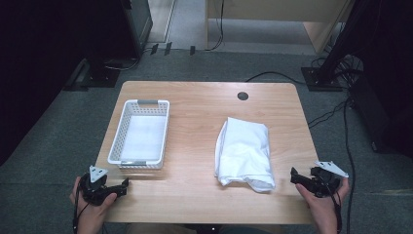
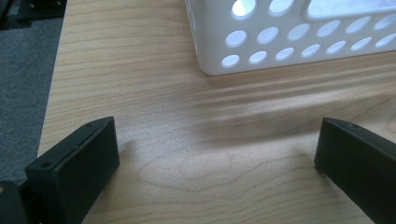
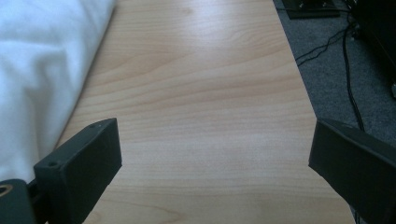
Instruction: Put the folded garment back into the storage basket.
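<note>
A folded white cloth (image 1: 244, 153) lies on the right half of the wooden desk (image 1: 195, 112), and a white perforated plastic basket (image 1: 140, 133) stands on the left half, well apart from it. The basket is empty and its open top faces up, which suggests it is set there to receive the cloth.

The cloth is an oblong bundle. Its long axis runs from the near edge of the desk toward the far edge, tilted slightly. Its far end is squared off and smooth; its near end is looser, with a rumpled corner pointing toward the person's right hand. The basket's long axis runs nearly parallel to it.

The left tongs (image 1: 108, 187) sit at the near left corner of the desk, just in front of the basket's near wall. In the left gripper view (image 2: 219, 149) the jaws stand wide apart with bare wood between them, holding nothing. The right tongs (image 1: 308, 178) rest at the near right edge, just beside the cloth's near corner. In the right gripper view (image 3: 215, 154) these jaws are also spread wide and empty, with the cloth (image 3: 42, 74) at the left of that view.

Both sit low by the person's hands, which looks like a ready stance. The right one seems best placed to reach the cloth first.
</note>
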Action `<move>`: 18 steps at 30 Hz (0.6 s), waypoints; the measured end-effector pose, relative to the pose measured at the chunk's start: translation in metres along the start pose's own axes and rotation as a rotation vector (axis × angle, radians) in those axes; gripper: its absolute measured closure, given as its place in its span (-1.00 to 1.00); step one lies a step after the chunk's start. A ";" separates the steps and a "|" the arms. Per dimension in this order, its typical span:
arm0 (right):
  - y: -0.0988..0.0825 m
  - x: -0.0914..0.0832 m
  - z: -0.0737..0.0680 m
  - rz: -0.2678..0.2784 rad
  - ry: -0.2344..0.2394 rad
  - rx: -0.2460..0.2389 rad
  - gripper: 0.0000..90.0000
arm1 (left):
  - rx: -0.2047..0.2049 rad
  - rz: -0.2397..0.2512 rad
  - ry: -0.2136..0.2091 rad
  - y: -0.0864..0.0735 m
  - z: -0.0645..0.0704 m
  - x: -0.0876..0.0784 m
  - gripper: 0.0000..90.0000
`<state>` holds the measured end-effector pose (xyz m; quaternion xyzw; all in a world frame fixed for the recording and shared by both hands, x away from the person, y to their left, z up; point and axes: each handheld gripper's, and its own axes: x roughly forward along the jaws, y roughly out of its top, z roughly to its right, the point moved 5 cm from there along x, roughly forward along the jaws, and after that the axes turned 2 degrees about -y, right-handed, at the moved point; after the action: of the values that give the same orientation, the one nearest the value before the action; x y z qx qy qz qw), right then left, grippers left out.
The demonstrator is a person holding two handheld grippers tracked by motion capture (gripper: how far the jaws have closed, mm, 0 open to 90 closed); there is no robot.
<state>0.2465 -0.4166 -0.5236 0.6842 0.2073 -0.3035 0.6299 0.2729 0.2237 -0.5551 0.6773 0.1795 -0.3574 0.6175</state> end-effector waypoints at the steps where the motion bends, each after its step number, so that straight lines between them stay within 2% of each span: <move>1: 0.000 0.000 0.000 0.000 0.000 0.000 -0.96 | 0.000 0.000 0.000 0.000 0.000 0.000 -1.00; 9: 0.010 -0.003 -0.007 0.012 0.009 -0.014 -0.96 | 0.000 0.000 0.000 0.000 0.000 0.000 -1.00; 18: 0.024 -0.007 -0.026 0.028 0.042 -0.035 -0.96 | 0.001 0.000 -0.002 0.000 0.000 0.000 -1.00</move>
<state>0.2617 -0.3934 -0.5009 0.6822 0.2161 -0.2765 0.6415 0.2729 0.2236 -0.5551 0.6772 0.1788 -0.3579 0.6175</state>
